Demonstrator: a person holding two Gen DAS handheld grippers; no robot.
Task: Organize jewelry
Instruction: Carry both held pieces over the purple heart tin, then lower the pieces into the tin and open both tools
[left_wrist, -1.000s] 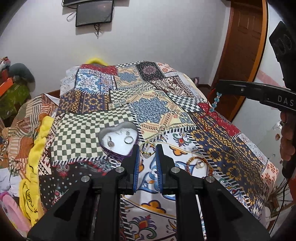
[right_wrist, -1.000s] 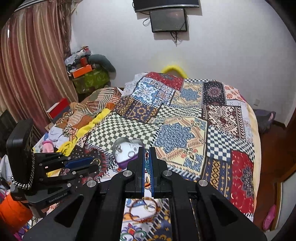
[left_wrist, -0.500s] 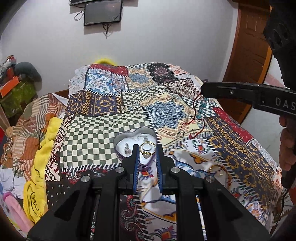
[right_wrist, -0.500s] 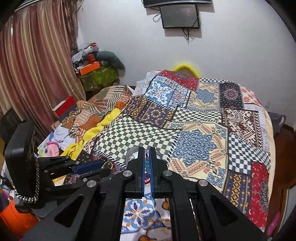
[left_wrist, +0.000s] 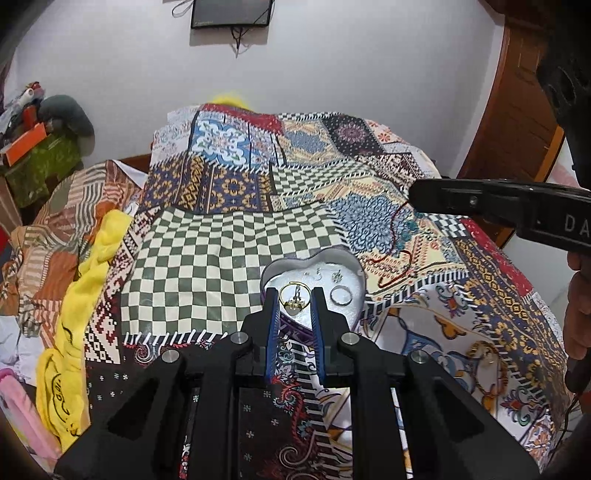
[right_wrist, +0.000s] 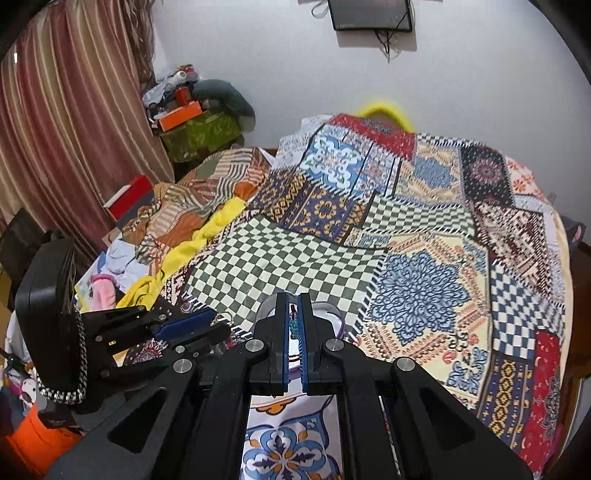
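Drop-off step: we hold the left gripper (left_wrist: 294, 301) pinching a gold ring (left_wrist: 294, 300) over the heart-shaped tin (left_wrist: 354, 264) near the bed's front edge. Right gripper (right_wrist: 294, 321) pinches a beaded cord (right_wrist: 293, 325). Next, we judge: release inside the rim.

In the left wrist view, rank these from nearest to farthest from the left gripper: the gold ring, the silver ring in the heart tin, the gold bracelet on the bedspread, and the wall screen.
1. gold ring: held between the left gripper fingers, over the heart tin.
2. silver ring: in the tin, just right.
3. gold bracelet: on the bedspread, far right.
4. wall screen: top, on the far wall.
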